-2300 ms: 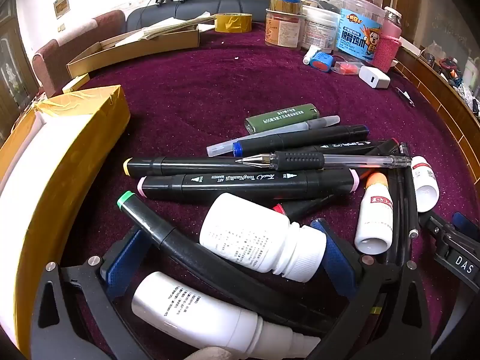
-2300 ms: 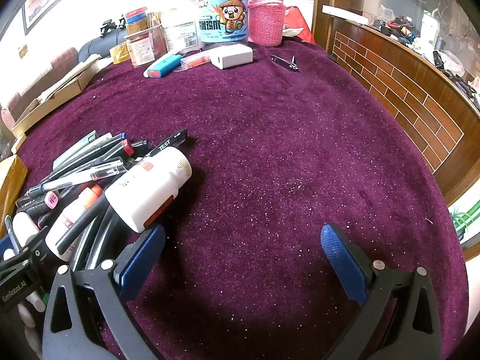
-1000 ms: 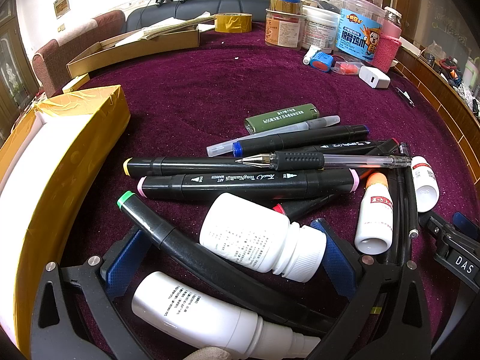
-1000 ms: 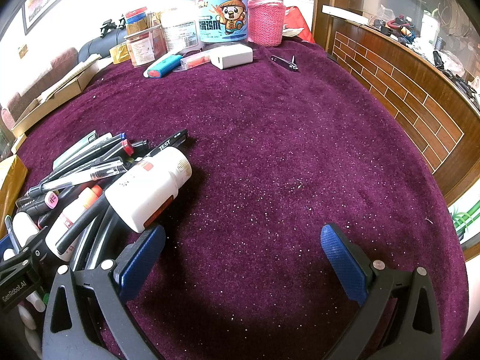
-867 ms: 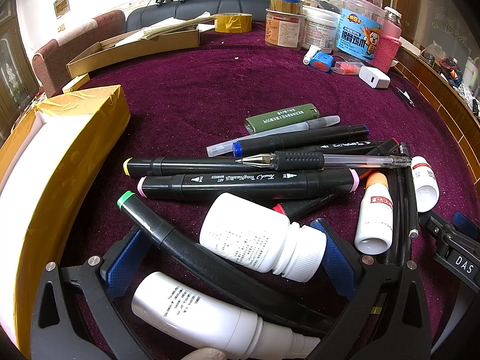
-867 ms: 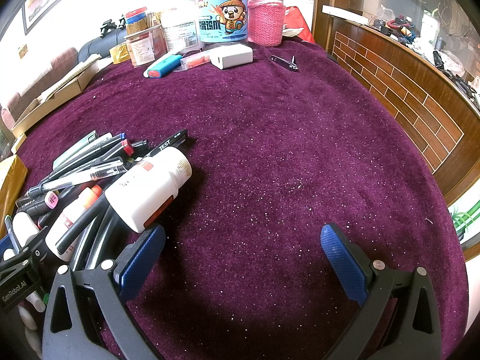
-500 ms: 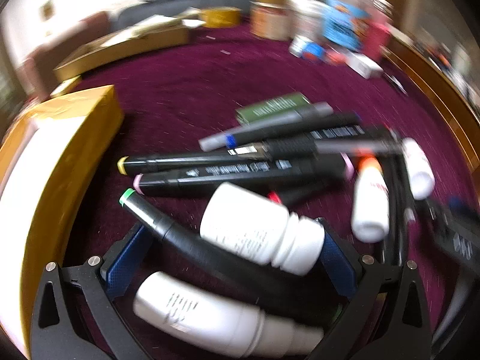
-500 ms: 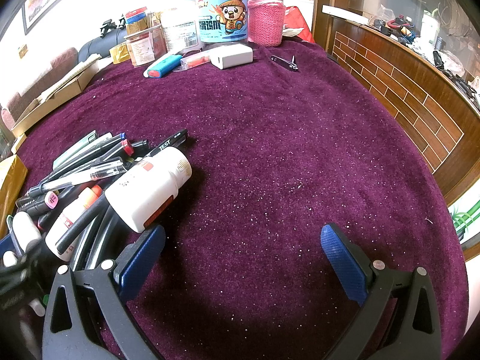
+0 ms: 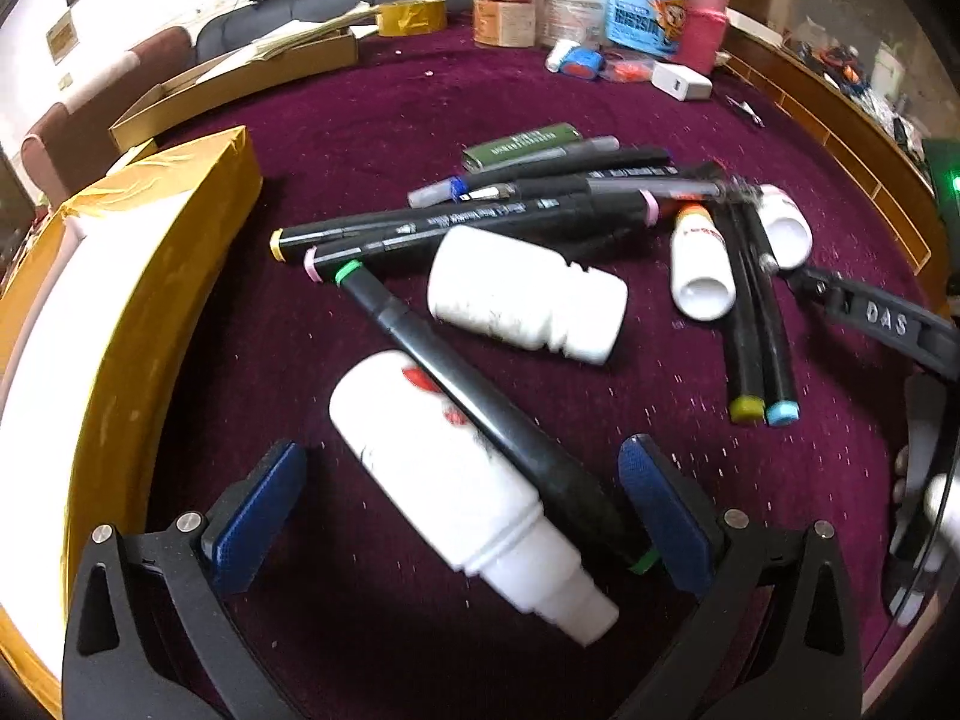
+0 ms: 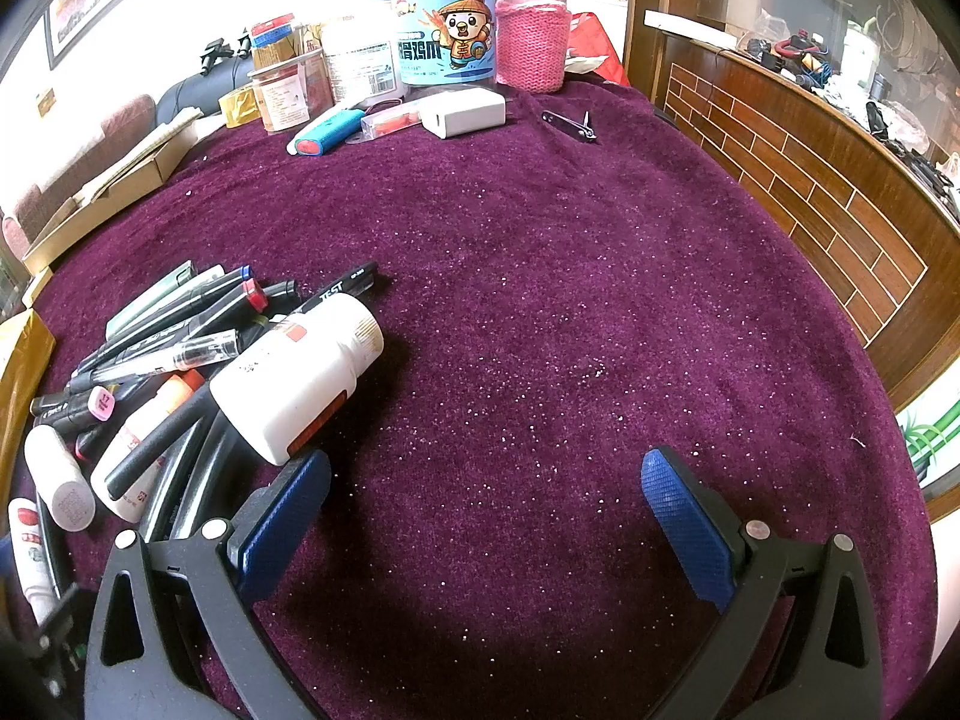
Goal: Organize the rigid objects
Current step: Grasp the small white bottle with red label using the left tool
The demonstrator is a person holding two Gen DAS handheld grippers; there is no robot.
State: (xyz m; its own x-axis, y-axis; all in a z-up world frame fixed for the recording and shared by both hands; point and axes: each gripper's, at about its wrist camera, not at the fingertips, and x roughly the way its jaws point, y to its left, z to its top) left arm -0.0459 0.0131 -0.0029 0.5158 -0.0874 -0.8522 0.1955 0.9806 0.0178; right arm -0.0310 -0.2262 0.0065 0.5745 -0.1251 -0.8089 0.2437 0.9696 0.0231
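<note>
Your left hand-held gripper (image 9: 462, 504) is spread wide and empty. Between its blue pads lie a long white bottle (image 9: 456, 480) and a black marker with green ends (image 9: 480, 414), the marker resting diagonally across the bottle. Neither pad touches either one, so you look to be lining up a pick, not holding anything. Because the marker lies on top, closing now would likely catch both; taking the marker first seems the cleaner choice.

The rest of the pile sits just beyond on the purple tabletop (image 10: 540, 300): a squat white bottle (image 9: 525, 294) on its side, a bundle of black markers and pens (image 9: 480, 216) lying roughly parallel, and two small white bottles (image 9: 702, 264) beside two more markers. A gold-wrapped box (image 9: 138, 276) stands to the left of the pile, a plausible place to put things, though its inside is not visible.

Your right hand-held gripper (image 10: 486, 516) is also spread and empty, hovering over bare cloth with the pile just off its left pad. It appears parked clear so the left side can work.
</note>
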